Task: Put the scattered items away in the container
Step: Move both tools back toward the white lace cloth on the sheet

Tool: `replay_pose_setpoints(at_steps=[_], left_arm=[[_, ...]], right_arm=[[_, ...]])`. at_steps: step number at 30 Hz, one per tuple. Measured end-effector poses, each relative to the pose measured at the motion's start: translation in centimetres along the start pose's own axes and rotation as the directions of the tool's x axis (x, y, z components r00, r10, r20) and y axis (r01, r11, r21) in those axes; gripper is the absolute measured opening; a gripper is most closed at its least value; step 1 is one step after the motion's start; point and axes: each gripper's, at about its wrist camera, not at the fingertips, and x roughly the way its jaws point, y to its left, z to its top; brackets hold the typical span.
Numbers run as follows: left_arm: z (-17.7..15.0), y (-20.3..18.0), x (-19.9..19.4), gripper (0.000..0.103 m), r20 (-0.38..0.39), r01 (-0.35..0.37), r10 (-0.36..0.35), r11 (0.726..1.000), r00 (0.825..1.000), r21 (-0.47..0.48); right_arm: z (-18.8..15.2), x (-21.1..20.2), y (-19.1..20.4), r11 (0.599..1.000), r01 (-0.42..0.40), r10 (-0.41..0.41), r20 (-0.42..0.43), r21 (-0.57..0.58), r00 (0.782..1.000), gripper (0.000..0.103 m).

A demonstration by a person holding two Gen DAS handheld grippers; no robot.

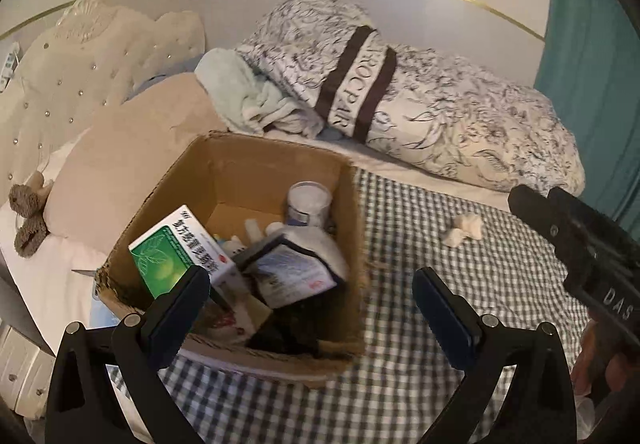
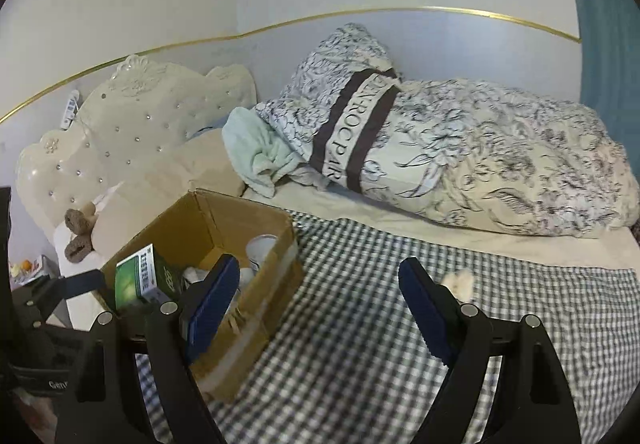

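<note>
Left gripper (image 1: 310, 302) jaws are spread and empty, above the near rim of the open brown cardboard box (image 1: 352, 244), which holds a green-and-white medicine carton (image 1: 176, 248) and other packets. Right gripper (image 2: 316, 304) jaws are likewise spread, empty. One small crumpled white wad (image 2: 460, 282) remains on the checked bed sheet (image 2: 360, 324), right of the box and just beyond the right-hand jaw. The right gripper appears nearer; no clear long axis.

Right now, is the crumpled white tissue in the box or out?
Out. The crumpled tissue lies on the checked blanket, right of the cardboard box, untouched.
</note>
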Motion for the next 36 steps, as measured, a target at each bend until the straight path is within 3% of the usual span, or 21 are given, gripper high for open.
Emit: replay_pose_setpoints(at_steps=[10, 17, 25, 29, 36], left_arm=[[-2.2, -5.4, -4.7, 0.103, 0.064, -0.008, 0.004, 0.998, 0.998, 0.063], [-4.3, -8.5, -4.0, 0.103, 0.06, 0.033, -0.036, 0.998, 0.998, 0.049], [-5.7, -10.2, 1.3, 0.103, -0.052, 0.023, -0.021, 0.999, 0.998, 0.041], [-5.2, -10.7, 3.6, 0.103, -0.057, 0.007, -0.004, 0.998, 0.998, 0.06], [-5.0, -11.8, 8.8, 0.103, -0.123, 0.048, -0.038, 0.996, 0.992, 0.081]], right_arm=[[-3.1, -8.6, -3.9, 0.997, 0.065, -0.068, 0.08, 0.029, 0.995, 0.085], [-6.2, -10.6, -7.3, 0.989, 0.118, -0.124, 0.076, 0.087, 0.989, 0.087], [-9.3, -6.4, -11.1, 0.982, 0.136, -0.133, -0.032, 0.134, 0.991, 0.087], [-9.5, -3.2, -12.0, 0.979, 0.151, -0.142, -0.071, 0.139, 0.987, 0.087], [-10.1, 1.9, -13.4, 0.976, 0.167, -0.145, -0.156, 0.142, 0.977, 0.087]])
